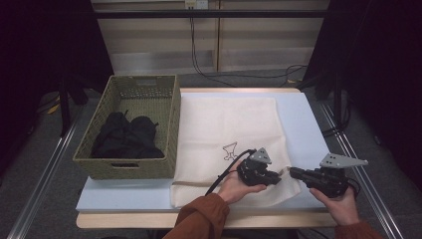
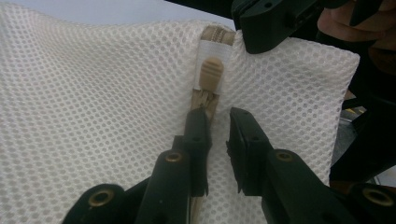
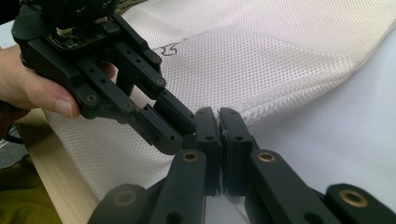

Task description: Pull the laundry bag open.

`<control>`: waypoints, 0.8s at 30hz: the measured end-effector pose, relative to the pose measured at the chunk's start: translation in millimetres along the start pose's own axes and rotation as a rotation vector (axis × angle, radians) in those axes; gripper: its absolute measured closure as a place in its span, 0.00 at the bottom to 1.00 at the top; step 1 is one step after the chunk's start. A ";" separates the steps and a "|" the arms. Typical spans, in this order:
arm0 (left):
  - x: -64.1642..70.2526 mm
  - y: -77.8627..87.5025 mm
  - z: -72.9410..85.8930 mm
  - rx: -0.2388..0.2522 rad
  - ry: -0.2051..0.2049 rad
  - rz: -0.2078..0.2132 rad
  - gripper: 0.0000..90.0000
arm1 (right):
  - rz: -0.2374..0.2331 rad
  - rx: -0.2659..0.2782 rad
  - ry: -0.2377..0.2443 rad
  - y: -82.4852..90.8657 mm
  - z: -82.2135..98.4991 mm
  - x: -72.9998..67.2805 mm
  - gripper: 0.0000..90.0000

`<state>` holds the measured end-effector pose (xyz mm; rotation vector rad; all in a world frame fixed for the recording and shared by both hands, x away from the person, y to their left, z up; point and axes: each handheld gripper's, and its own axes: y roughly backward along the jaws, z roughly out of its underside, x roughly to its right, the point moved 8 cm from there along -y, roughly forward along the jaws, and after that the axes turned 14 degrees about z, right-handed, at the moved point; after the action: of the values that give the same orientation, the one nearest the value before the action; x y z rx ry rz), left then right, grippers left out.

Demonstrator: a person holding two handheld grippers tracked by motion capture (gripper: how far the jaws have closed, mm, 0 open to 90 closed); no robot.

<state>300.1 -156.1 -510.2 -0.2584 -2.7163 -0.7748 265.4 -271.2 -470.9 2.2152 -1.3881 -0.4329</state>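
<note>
Working at the near right corner of the mesh laundry bag (image 1: 226, 144), both tongs are meeting at its zipper; the zipper appears closed, so opening is remaining. Left tongs (image 2: 218, 126) are standing released, straddling the track just below the zipper pull (image 2: 211, 73). Right tongs (image 3: 219, 122) are clenching the bag's corner edge.

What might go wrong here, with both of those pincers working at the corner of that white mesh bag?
1. The left gripper has a small gap between its jaws beside the tan zipper pull; it may close on mesh instead of the pull.
2. The right gripper pinches the mesh bag at its very edge, so the fabric might slip free.
3. Both grippers sit close together and may bump.
</note>
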 end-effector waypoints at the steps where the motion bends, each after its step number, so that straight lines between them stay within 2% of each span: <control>1: 0.0 -1.8 -1.1 0.016 0.002 0.005 0.85 | -0.006 -0.002 -0.002 0.0 0.4 -0.7 0.97; 2: -0.9 -1.4 -0.1 -0.005 0.003 0.006 0.84 | -0.007 -0.002 0.002 -0.3 0.7 -1.1 0.97; 7: -1.9 -5.4 0.5 0.005 0.011 0.013 0.81 | -0.014 0.003 0.009 -0.8 1.2 -3.4 0.97; 9: -1.8 -4.4 1.6 -0.012 0.005 0.011 0.81 | -0.016 0.004 0.009 -0.4 1.2 -3.8 0.97; 12: -2.1 -4.0 0.9 0.002 0.017 0.024 0.82 | -0.021 0.001 0.003 -0.2 2.2 -3.6 0.97; 13: -1.5 -5.1 -0.4 0.026 0.030 0.036 0.81 | -0.024 0.001 0.006 -0.1 2.6 -3.7 0.97; 15: -1.6 -6.2 -0.4 0.024 0.030 0.042 0.79 | -0.031 0.001 0.015 -0.2 3.0 -4.6 0.97; 16: -1.8 -5.7 1.0 0.001 0.032 0.040 0.79 | -0.030 0.000 0.018 -0.4 3.3 -4.8 0.97; 17: -2.0 -5.8 1.4 -0.003 0.033 0.037 0.80 | -0.036 -0.004 0.021 -0.3 3.8 -5.6 0.97; 19: -2.3 -6.5 1.8 -0.003 0.035 0.049 0.82 | -0.036 -0.003 0.022 -0.5 4.3 -6.1 0.97; 21: -2.8 -8.3 0.6 0.024 0.040 0.055 0.83 | -0.039 -0.003 0.023 -0.5 4.5 -6.5 0.97; 22: -3.6 -7.7 1.2 0.012 0.043 0.048 0.84 | -0.046 -0.003 0.026 -0.6 4.5 -7.1 0.97; 23: -3.8 -8.9 0.9 0.023 0.049 0.051 0.86 | -0.048 -0.005 0.030 -0.8 4.7 -7.7 0.97; 24: -4.0 -8.5 2.1 0.001 0.051 0.051 0.88 | -0.050 -0.011 0.030 -1.0 5.4 -8.5 0.97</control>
<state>301.2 -162.4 -517.4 -0.3031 -2.6516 -0.7559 259.8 -264.4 -475.8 2.2424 -1.3150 -0.4219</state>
